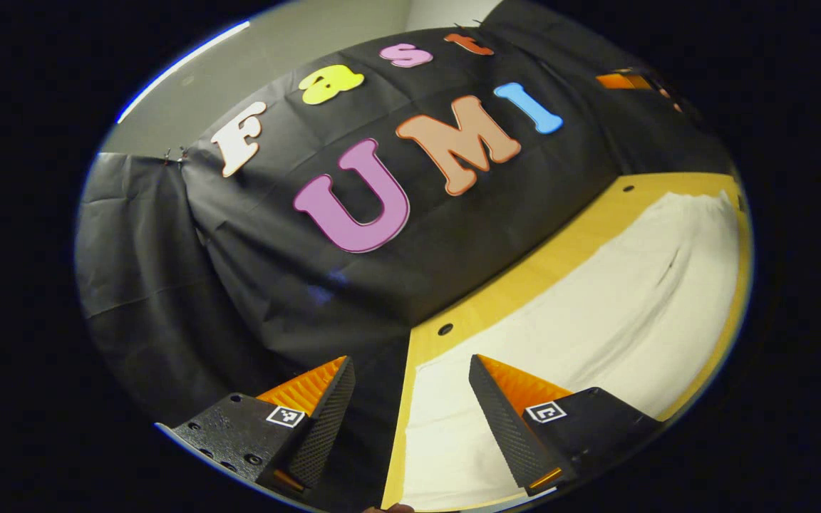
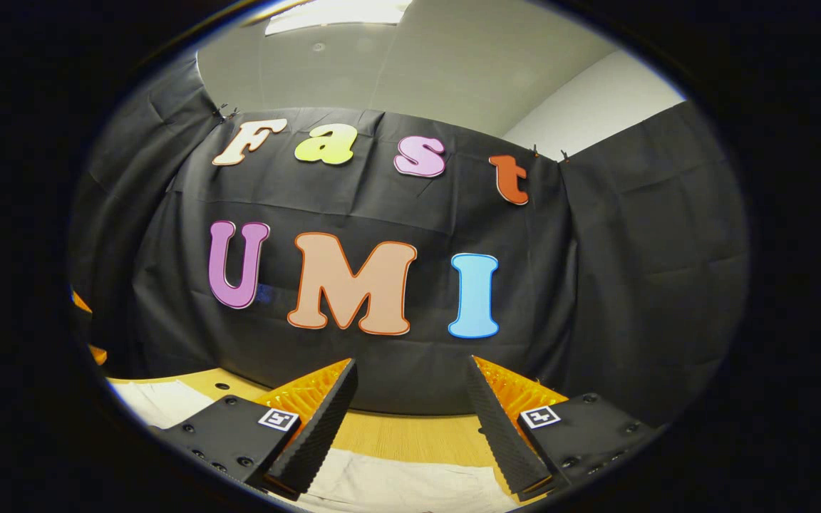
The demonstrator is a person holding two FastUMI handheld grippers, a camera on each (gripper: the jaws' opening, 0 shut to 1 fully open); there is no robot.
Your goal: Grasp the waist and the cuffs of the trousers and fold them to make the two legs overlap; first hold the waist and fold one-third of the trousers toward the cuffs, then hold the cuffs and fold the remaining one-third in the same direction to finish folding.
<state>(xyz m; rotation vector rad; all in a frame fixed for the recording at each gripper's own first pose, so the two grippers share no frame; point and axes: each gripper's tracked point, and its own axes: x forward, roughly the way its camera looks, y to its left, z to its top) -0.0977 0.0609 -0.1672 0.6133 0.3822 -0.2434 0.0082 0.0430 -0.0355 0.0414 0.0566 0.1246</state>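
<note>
Cream-white trousers [image 1: 596,313] lie spread flat on the yellow wooden table [image 1: 524,274], running from the lower middle to the upper right of the left gripper view. My left gripper [image 1: 410,367] hangs open over the table's near left corner, one finger above the cloth, the other past the table edge. In the right gripper view, my right gripper [image 2: 410,370] is open, held above the table [image 2: 410,434] and facing the booth wall. Pale trouser fabric [image 2: 396,488] shows below its fingers and at the left [image 2: 161,402]. Neither gripper touches the trousers.
Black cloth walls enclose the table on the far side and both flanks. Small dark holes [image 1: 445,329] dot the table's border. An orange object [image 1: 621,80] sits at the upper right edge of the left gripper view.
</note>
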